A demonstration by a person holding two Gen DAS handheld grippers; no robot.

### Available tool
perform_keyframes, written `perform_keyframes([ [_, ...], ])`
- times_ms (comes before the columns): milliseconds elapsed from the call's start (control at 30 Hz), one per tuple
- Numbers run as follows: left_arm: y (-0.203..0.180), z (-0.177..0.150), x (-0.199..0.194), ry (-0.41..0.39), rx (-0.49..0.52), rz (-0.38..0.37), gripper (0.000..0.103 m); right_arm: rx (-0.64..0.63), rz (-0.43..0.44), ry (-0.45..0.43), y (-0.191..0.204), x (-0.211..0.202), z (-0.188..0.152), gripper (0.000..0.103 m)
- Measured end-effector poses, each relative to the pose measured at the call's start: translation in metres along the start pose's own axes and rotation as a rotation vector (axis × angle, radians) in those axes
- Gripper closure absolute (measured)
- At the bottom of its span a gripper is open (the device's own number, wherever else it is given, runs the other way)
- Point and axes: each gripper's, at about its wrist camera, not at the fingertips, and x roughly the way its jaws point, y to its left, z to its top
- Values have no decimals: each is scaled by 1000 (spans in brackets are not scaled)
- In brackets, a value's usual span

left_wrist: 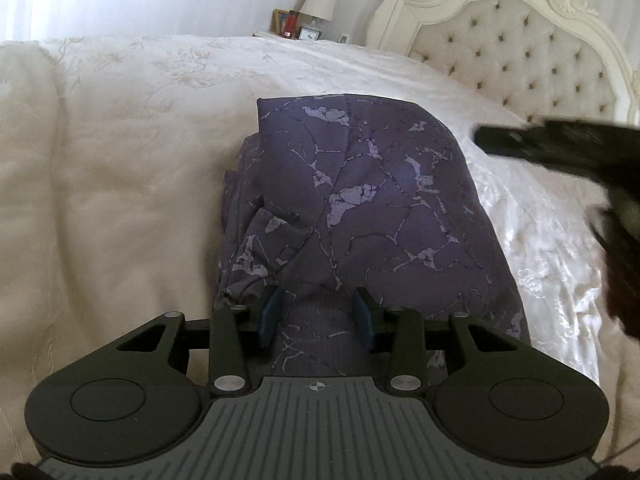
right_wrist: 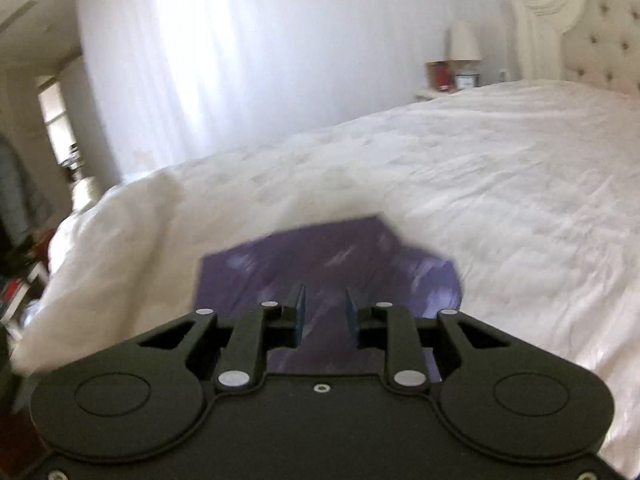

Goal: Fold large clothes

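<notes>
Pointing down over the bed [left_wrist: 100,160], the left claw [left_wrist: 318,314] has its blue pads apart, with purple cloth lying between and beneath them; no pinch on it is visible. The right claw [right_wrist: 324,312] also tilts downward, pads apart over the same fabric, nothing visibly clamped; its dark body shows blurred at the right of the left claw's view. The garment [left_wrist: 360,200], purple with pale marbled veining, lies partly folded just ahead of both claws on the cream bedspread. Beyond it stand a tufted headboard [left_wrist: 540,52] and a bedside lamp [left_wrist: 320,0].
</notes>
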Motion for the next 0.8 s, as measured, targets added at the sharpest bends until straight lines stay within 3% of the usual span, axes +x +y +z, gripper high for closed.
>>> perform_keyframes([
  [133, 0, -1, 1, -1, 6, 2, 64, -23, -88, 45, -7, 44, 6, 62],
  [300, 2, 0, 3, -2, -1, -3, 64, -38, -115, 171, -10, 102, -11, 63],
  [467, 5, 1, 4, 1, -13, -8, 64, -66, -120, 197, -4, 111, -13, 62],
  [567, 6, 4, 1, -2, -29, -27, 63, -33, -70, 163, -10, 98, -11, 49],
  [667, 6, 8, -6, -24, -42, -74, 47, 21, -31, 101, -16, 77, -7, 31],
  [733, 4, 12, -14, -37, -46, -98, 30, 46, -18, 62, -20, 59, -5, 26],
  [800, 1, 14, -23, -61, -43, -94, 21, 73, -4, 32, -27, 40, -8, 17],
])
